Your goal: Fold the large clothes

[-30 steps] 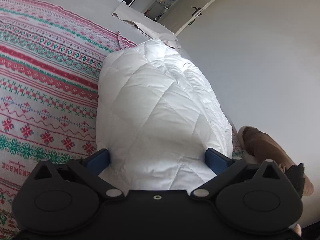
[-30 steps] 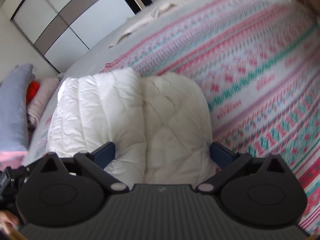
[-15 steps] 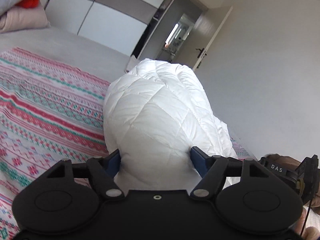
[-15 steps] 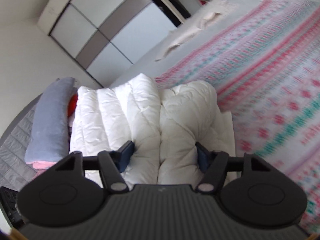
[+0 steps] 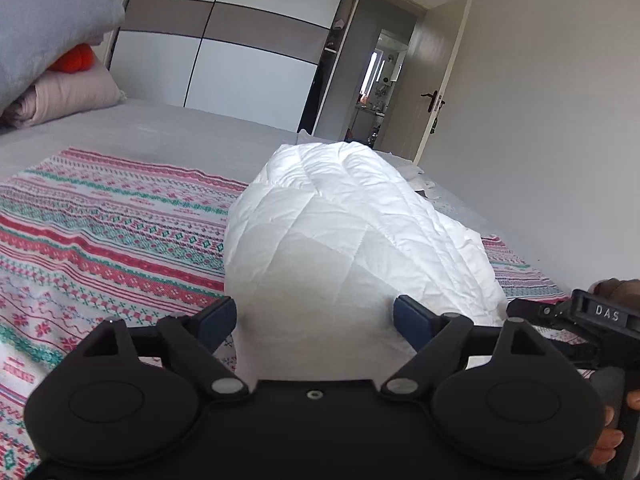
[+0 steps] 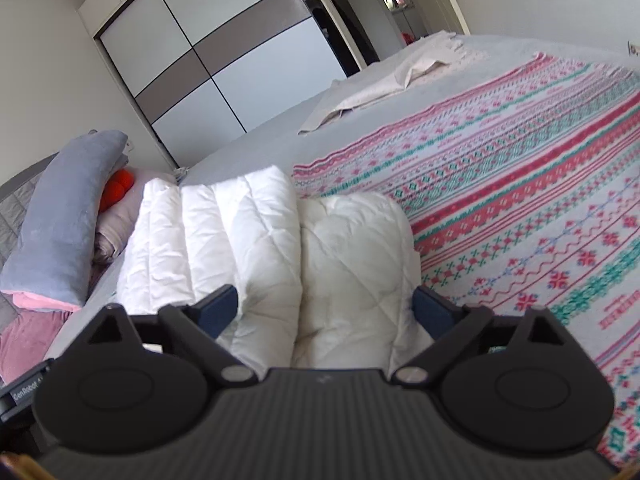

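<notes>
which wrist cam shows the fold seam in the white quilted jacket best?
Right wrist: the white quilted jacket shows two folded halves with the crease between them. Left wrist shows the jacket only as one rounded bulge, with no seam visible.

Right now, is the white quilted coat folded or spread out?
Folded: the white quilted coat sits as a thick doubled bundle, two padded layers side by side, on the patterned blanket.

The folded quilted jacket point(image 5: 344, 240) lies on a patterned blanket point(image 5: 100, 240) spread over the bed point(image 5: 160, 128). Pillows point(image 6: 64, 224) are stacked at the bed's head, to the jacket's left in the right wrist view. Beyond the blanket lies a cloth point(image 6: 384, 84); behind the bed stands a wardrobe point(image 5: 240, 52), with a doorway point(image 5: 380, 84) to its right.
</notes>
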